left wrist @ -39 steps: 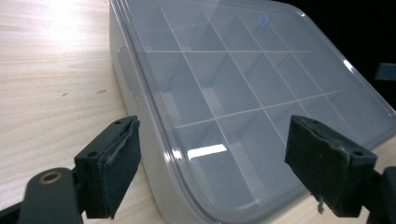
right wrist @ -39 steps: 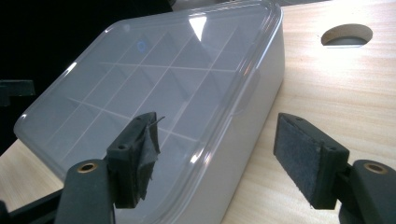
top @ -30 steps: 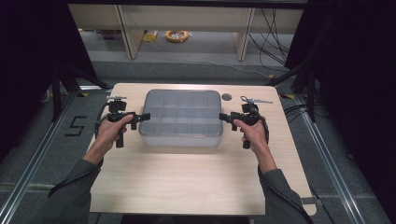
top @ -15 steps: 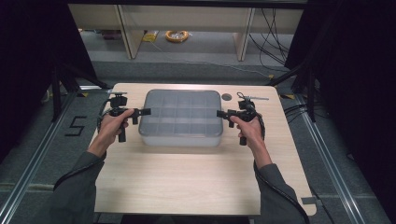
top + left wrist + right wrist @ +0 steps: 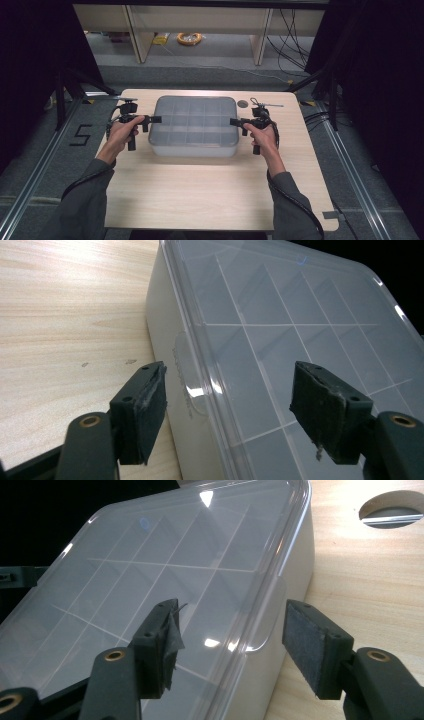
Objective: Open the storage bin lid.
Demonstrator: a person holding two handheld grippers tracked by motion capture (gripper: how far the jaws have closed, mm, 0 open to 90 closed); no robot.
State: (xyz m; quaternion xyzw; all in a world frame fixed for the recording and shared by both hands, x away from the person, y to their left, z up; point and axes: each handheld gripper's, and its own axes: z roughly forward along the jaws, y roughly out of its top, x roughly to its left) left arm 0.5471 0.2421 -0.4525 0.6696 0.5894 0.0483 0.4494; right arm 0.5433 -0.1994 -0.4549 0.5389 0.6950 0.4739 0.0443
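Storage box point(image 5: 194, 126) | light wood table point(image 5: 210, 195) | grey floor | both claws wide at its ends

Box point(image 5: 192, 127): we are looking at translucent, milky plastic with smooth walls.
Lid point(image 5: 280, 330): we are seeing clear, glossy plastic that is catching bright glints.
Bench point(image 5: 200, 195): we are seeing pale wood grain that is looking matt and smooth.
Left tool point(image 5: 227, 412): we are seeing matt black plastic, its pads point(image 5: 150, 405) looking like worn, frayed rubber.
Right tool point(image 5: 235, 647): we are seeing the same matt black, with grey, rough-grained pads point(image 5: 307, 645).
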